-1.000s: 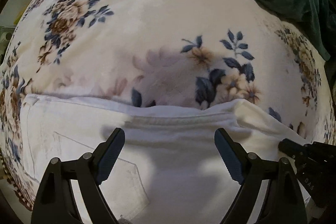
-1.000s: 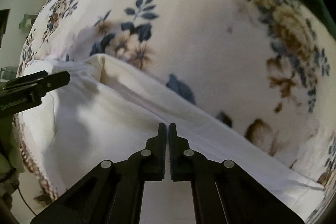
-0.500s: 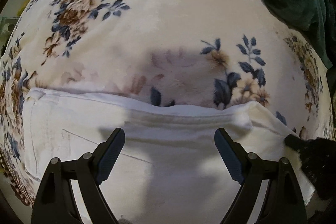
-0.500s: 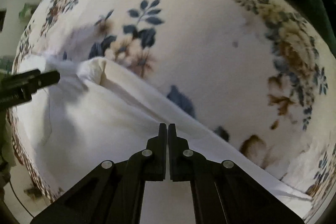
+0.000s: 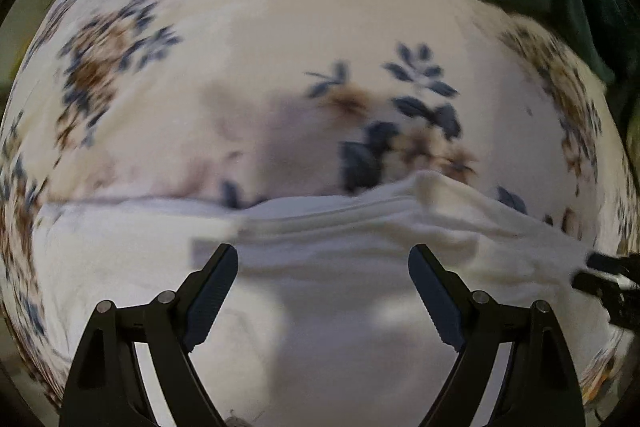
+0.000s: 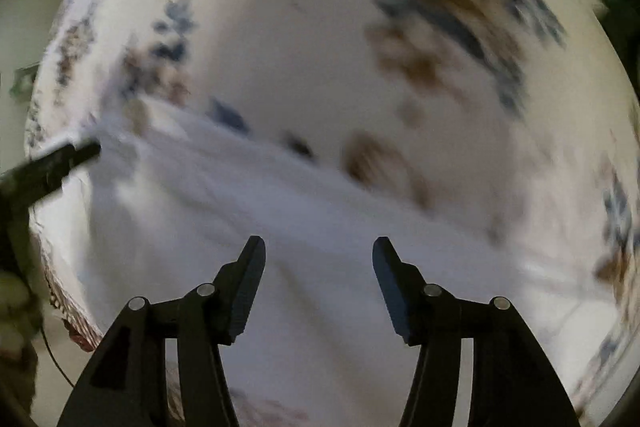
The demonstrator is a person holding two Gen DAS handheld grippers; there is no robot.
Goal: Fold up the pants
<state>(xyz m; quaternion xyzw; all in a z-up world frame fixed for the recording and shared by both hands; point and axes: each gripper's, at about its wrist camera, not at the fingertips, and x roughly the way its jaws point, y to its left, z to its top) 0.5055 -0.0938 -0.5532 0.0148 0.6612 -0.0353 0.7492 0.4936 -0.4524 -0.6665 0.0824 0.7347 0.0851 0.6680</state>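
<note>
- My left tool [image 5: 323, 259]: jaws spread wide, hovering over the white pants [image 5: 320, 307], gripping nothing.
- My right tool [image 6: 319, 251]: jaws wide too, empty above the cloth.
- Pants lie on the floral blanket [image 5: 260, 47]; waistband edge faces away.
- Both views are motion-blurred.

Black angular fingers [image 5: 216, 291] with ribbed blue-grey inner faces and round silver pivot screws [image 6: 432, 290].
</note>
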